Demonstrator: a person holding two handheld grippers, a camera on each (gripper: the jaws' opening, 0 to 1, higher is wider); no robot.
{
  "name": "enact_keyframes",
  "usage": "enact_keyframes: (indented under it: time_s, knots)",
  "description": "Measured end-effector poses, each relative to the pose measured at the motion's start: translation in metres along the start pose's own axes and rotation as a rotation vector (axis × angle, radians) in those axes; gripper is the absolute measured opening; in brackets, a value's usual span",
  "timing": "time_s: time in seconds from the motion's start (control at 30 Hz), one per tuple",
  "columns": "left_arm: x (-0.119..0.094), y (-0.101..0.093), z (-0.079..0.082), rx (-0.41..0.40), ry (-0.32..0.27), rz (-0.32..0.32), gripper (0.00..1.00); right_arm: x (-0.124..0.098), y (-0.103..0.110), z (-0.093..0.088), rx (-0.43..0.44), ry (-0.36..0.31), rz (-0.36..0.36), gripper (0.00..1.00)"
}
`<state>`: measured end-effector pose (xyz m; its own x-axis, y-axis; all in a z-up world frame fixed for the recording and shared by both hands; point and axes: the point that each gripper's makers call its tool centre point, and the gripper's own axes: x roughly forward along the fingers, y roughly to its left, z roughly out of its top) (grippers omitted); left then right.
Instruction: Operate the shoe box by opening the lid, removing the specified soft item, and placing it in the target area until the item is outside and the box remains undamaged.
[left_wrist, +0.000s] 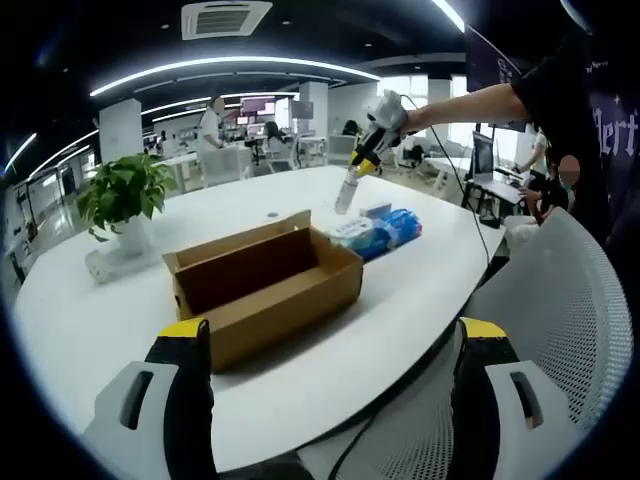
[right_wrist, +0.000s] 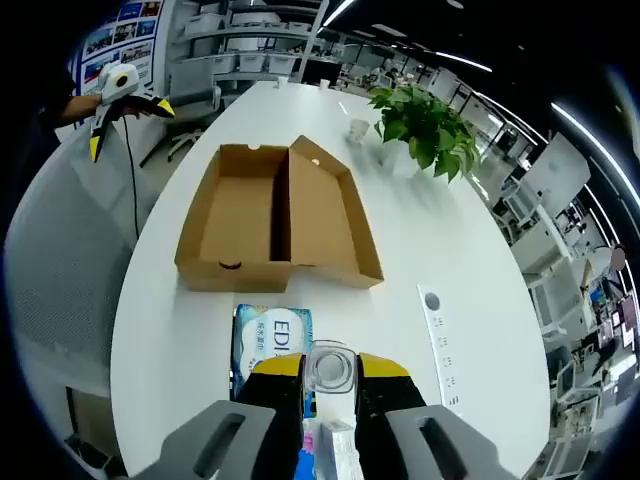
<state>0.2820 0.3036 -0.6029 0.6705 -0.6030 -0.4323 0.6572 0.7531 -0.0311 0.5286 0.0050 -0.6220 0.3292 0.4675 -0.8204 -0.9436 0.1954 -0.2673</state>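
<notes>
Left gripper view first: the open brown cardboard shoe box sits on the big white oval surface, just past this gripper's tips. Its long axis runs left to right across the frame, rising a bit toward the right, and the lid is folded back and standing up along the far side. The left gripper has its yellow-tipped black jaws spread wide apart, holding nothing and touching nothing. Just beside the box's right end lies the soft blue-and-white plastic pack of wipes. The right gripper hangs over that pack, pointing down with a clear plastic bottle clamped between its jaws. A leafy green plant in a white pot stands on the far left of the surface, and a white mesh chair is on the right.

Right gripper view: looking down the surface, the shoe box is further out, open side up, lid laid open to the right. Box and lid both run lengthwise away from the camera, and the inside looks empty. The wipes pack lies flat between the box and the gripper, touching neither the box nor anything else I can make out. The right gripper is closed on the clear bottle, whose top faces the camera. The left gripper shows upper left, off the surface edge, jaws apart. The plant is beyond the box to the right.
</notes>
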Motion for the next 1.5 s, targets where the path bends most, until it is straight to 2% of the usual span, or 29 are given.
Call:
enact_keyframes:
  time_s: [0.37, 0.7, 1.07, 1.3, 1.5]
  knots:
    - [0.002, 0.002, -0.003, 0.007, 0.016, 0.016, 0.99, 0.033, -0.006, -0.019, -0.036, 0.082, 0.053, 0.14]
    - [0.004, 0.003, -0.004, 0.010, 0.021, 0.021, 0.98, 0.049, -0.009, -0.029, -0.051, 0.115, 0.086, 0.14]
    - [0.005, 0.002, -0.006, 0.018, 0.033, 0.019, 0.96, 0.063, -0.004, -0.028, -0.090, 0.125, 0.144, 0.14]
    - [0.005, 0.002, -0.007, 0.016, 0.039, 0.019, 0.96, 0.069, -0.003, -0.024, -0.076, 0.112, 0.180, 0.15]
    - [0.006, 0.003, -0.008, 0.018, 0.043, 0.018, 0.96, 0.068, -0.004, -0.027, -0.096, 0.144, 0.191, 0.15]
